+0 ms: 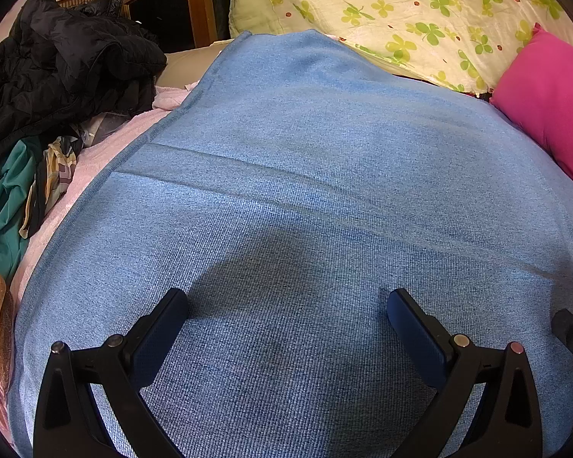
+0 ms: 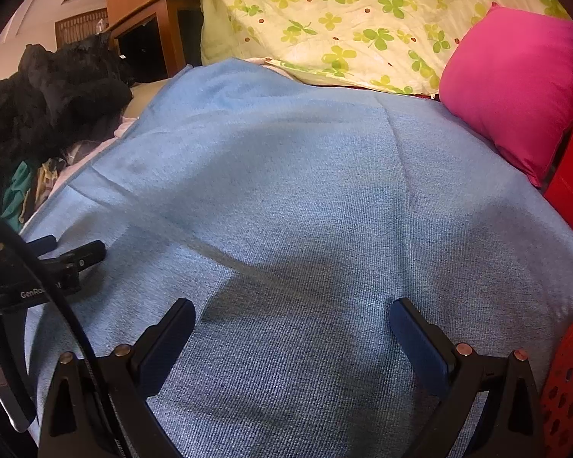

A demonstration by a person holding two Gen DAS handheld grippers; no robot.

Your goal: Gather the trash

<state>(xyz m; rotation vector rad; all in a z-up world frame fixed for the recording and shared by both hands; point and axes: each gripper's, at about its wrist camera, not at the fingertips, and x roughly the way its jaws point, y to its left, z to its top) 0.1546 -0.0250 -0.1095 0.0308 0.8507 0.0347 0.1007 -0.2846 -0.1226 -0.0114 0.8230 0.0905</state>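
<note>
Both tools, left tool (image 1: 288, 297) and right tool (image 2: 292, 307), hang with fingers spread apart, gripping nothing, above a blue blanket (image 1: 305, 160); pink pillow (image 2: 515, 87) upper right.

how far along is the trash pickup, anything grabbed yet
Nothing looks collected. The left gripper and right gripper both hang open and empty over the blue blanket, which shows no trash. A red basket sits at the right edge, its contents unseen. Finding and picking up trash is all left.
</note>
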